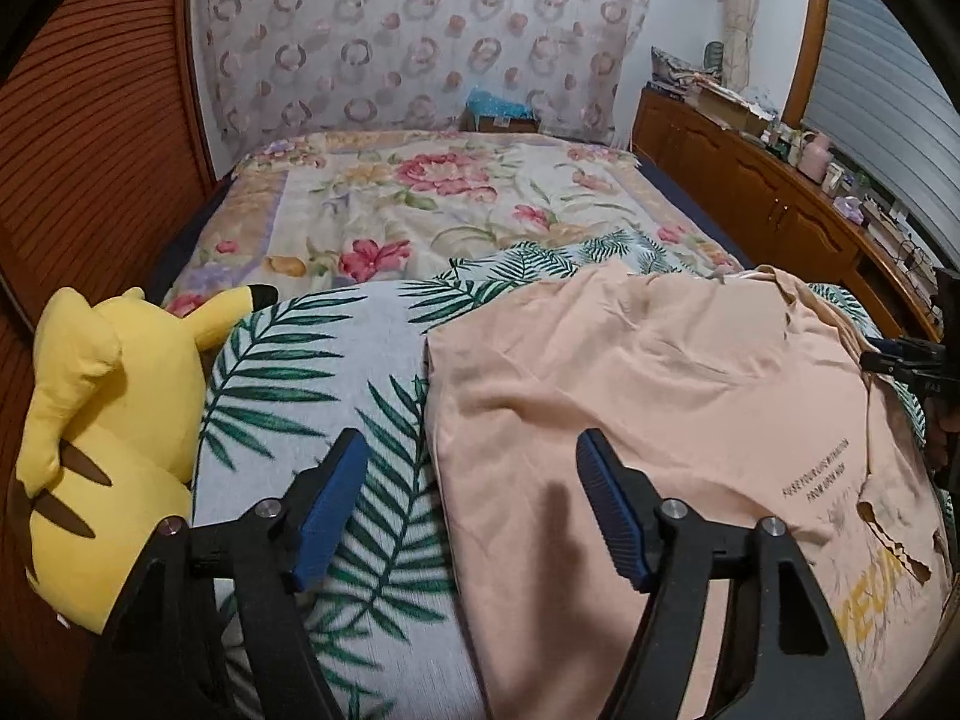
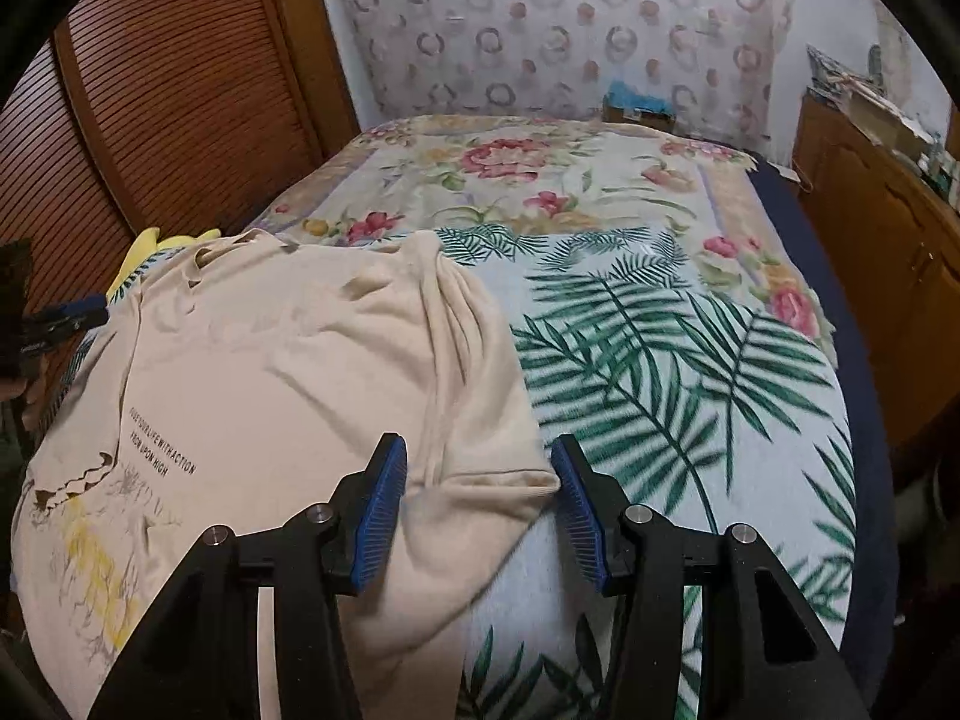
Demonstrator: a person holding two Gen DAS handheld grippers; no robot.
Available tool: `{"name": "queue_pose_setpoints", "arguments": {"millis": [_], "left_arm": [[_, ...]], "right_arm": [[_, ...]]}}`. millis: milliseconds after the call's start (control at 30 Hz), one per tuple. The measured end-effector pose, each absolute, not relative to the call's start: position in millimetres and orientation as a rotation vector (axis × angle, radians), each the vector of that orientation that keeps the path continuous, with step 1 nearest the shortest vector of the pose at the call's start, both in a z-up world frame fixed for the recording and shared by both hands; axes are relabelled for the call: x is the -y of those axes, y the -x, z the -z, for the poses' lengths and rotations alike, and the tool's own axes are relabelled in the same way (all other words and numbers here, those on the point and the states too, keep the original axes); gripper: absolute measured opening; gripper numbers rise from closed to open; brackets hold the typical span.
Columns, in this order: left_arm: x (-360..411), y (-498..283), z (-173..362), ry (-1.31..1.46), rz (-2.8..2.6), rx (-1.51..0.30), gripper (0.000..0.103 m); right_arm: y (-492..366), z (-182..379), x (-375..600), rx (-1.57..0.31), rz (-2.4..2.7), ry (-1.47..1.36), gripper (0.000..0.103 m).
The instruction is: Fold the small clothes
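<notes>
Peach cotton: T-shirt [image 1: 630,396] spread print-up on the palm-leaf blanket [image 1: 312,360] over the bed [image 2: 798,222], lying ahead of and beneath both tools.
Left hand-held gripper [image 1: 468,504]: released, jaws wide, astride the shirt's left edge; nothing pinched.
Right hand-held gripper [image 2: 477,501]: released, pads apart either side of the sleeve [image 2: 480,420], not pressing it as far as could be told.
Progress: judged early; body flat and unfolded, sleeve bunched, neckline at the far end from both tools.
Left to do: sleeves in, sides over, then hem to collar, by estimate.
Left view only: yellow plush toy [image 1: 102,438] to the left of the left tool, well clear of the shirt; wooden cabinet [image 1: 750,186] far right; right tool's tip at the frame's right edge.
Right view only: bunched sleeve in full, bare blanket to the right of the right tool; only a sliver of the plush past the collar.
</notes>
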State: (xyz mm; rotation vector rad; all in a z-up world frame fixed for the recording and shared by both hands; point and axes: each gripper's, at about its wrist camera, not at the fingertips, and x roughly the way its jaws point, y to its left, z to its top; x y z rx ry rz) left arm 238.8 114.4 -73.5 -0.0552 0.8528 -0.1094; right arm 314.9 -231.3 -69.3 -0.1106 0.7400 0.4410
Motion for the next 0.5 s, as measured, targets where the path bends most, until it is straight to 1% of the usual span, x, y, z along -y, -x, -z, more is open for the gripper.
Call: {"name": "queue_pose_setpoints", "arguments": {"millis": [67, 100, 133, 233, 433, 500], "left_arm": [[-114, -246, 75, 0.045, 0.115, -0.867, 0.060], [-114, -248, 76, 0.044, 0.117, -0.871, 0.059], [-115, -251, 77, 0.047, 0.117, -0.874, 0.058], [-117, -255, 79, 0.053, 0.115, -0.883, 0.058], [-118, -260, 81, 0.034, 0.128, -0.887, 0.058], [-118, -262, 81, 0.028, 0.131, -0.886, 0.052]], "right_arm": [[-320, 70, 229, -0.738, -0.454, 0.129, 0.027], [-320, 71, 228, -0.736, -0.464, 0.134, 0.023], [-322, 70, 228, -0.740, -0.475, 0.131, 0.010], [-328, 65, 238, -0.707, -0.420, 0.126, 0.007], [-339, 69, 246, -0.713, -0.401, 0.104, 0.006], [-341, 72, 244, -0.720, -0.397, 0.118, 0.006]]}}
